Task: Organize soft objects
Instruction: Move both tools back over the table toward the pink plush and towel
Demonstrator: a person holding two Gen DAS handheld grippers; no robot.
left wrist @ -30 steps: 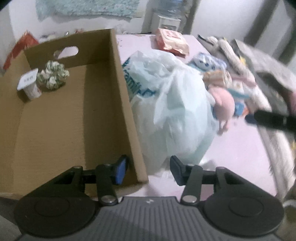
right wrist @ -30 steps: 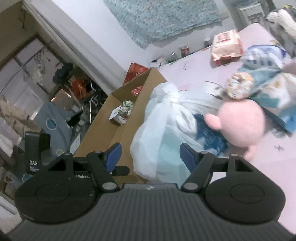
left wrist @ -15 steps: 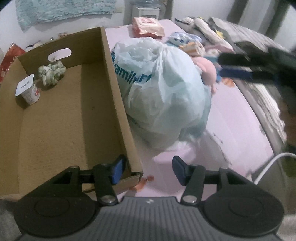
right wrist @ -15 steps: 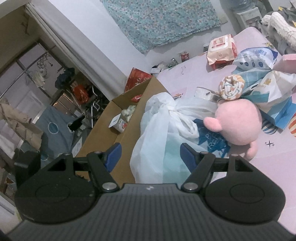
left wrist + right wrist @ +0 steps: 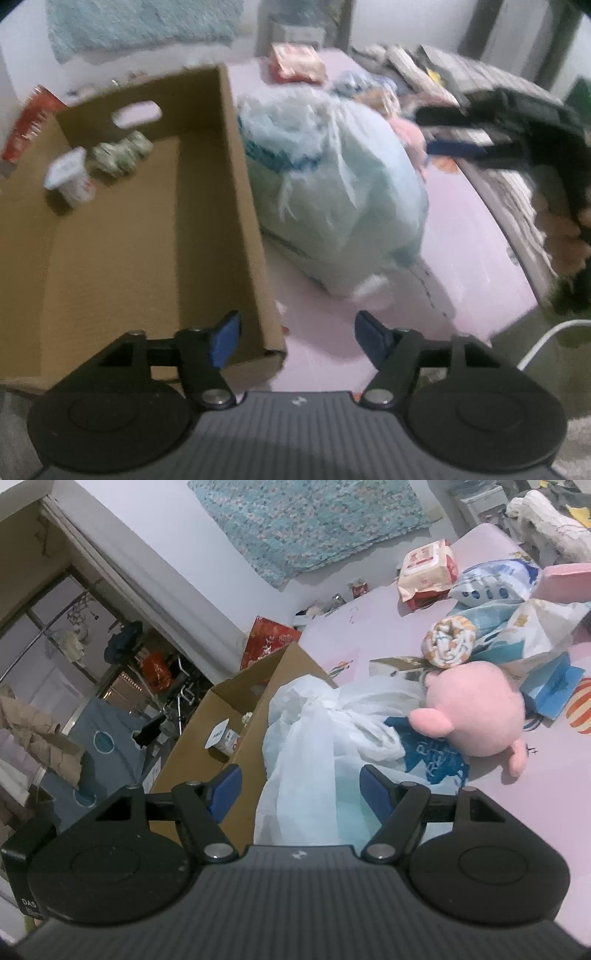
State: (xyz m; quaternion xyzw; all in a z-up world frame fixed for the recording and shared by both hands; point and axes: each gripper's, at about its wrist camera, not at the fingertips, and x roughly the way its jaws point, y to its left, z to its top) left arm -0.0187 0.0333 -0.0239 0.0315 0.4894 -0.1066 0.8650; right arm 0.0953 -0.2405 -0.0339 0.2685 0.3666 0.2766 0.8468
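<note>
While the left gripper (image 5: pixel 295 332) is spreading its jaws over the near corner of the cardboard box (image 5: pixel 236 206), nothing is sitting between its pads. Just beside the box's right wall, a knotted white plastic bag (image 5: pixel 332 195) is lying on the pink sheet (image 5: pixel 469 258). Beyond that bag the pink plush toy (image 5: pixel 476 712) is resting. The right gripper (image 5: pixel 299 786) is hanging spread and empty above the bag.

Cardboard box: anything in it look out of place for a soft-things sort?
Yes. The cardboard box holds a small sealed cup, which looks rigid, beside the green scrunchie, the only soft item inside. The tied plastic bag and the pink plush toy lie outside the box.
</note>
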